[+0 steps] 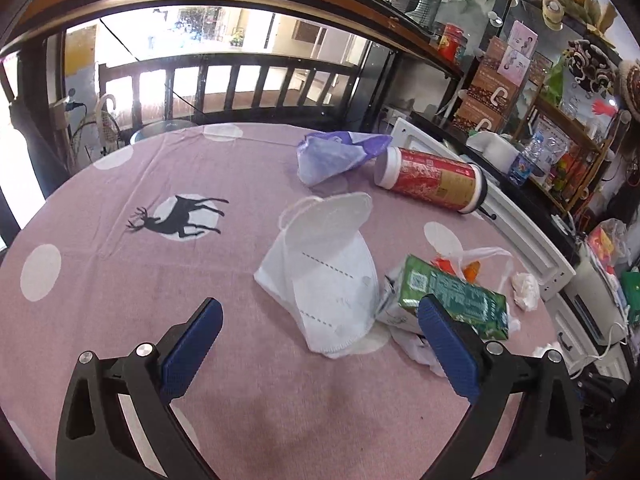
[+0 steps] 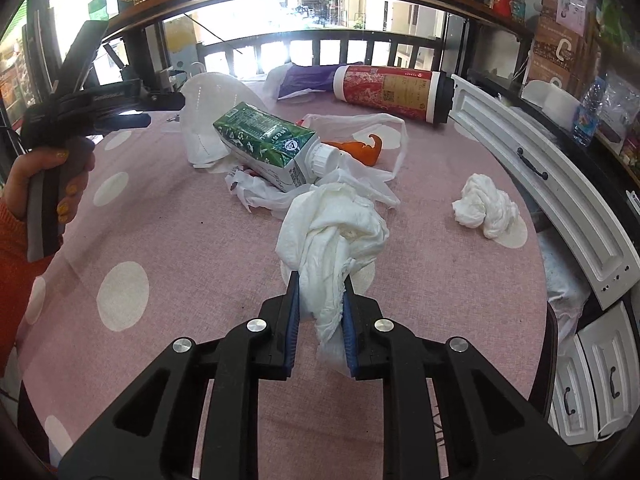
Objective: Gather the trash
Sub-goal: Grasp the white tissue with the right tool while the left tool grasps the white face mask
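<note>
**Tissue clamped, mask next in line**

Left wrist view: the left tongs (image 1: 320, 344) stand wide apart over the pink surface (image 1: 120, 288), nothing between the pads, so this hand is free for its own pick. The white mask (image 1: 328, 272) lies just ahead, propped up on its fold, which offers an edge to pinch. At 3 o'clock from it the green carton (image 1: 452, 296) lies on its side on a thin plastic bag (image 1: 480, 256), partly hidden by the right pad. Further off, at 1 o'clock, the red can (image 1: 432, 180) lies toppled against a purple wrapper (image 1: 340, 152), near the surface's far edge.

Right wrist view: the right tongs (image 2: 320, 320) are clamped on a crumpled white tissue (image 2: 332, 236), gripped at its lower tail so the bulk bunches above the pads, off the cloth; a soft wad needs a tight squeeze or it slips. A second tissue wad (image 2: 486, 208) waits at 2 o'clock, well apart. The carton (image 2: 268, 144) sits at 12 o'clock with orange scrap (image 2: 360, 150) in the bag beside its cap. At 10 o'clock a hand (image 2: 52, 188) holds the other tool over the mask (image 2: 208, 120). No bin shows, so the tissue's destination cannot be told.
</note>
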Available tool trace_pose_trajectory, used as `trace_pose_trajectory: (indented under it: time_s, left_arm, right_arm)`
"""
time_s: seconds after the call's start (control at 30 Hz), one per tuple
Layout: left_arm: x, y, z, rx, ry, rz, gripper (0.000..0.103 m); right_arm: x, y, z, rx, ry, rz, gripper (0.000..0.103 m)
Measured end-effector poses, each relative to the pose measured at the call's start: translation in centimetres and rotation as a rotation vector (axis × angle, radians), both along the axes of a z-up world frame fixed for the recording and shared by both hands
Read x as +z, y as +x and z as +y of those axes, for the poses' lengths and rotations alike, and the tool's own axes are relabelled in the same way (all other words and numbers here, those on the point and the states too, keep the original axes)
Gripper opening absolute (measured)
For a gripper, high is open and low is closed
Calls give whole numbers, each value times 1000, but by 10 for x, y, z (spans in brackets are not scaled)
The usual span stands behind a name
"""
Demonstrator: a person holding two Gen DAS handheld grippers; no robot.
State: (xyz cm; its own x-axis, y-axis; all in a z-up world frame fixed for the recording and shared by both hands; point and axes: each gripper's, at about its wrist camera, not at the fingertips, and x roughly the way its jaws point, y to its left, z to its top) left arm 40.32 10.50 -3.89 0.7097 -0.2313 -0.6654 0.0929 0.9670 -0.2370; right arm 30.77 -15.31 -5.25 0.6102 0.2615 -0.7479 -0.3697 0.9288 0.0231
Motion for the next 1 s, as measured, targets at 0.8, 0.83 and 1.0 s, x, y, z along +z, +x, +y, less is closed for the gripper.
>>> trace_pose_trajectory:
  time_s: [0.8,0.83,1.0]
  left_arm:
    - [-8,3,45,211,80,-11,4]
    - [-4,-2,48,216,72,-21,4]
    - [22,-46,65,249,75,-107,4]
  right_arm:
    - [6,-6,10,4,28,-51,19]
    - [8,-7,11,6,31,-55,19]
    - [15,-15,13,18,35,-82,19]
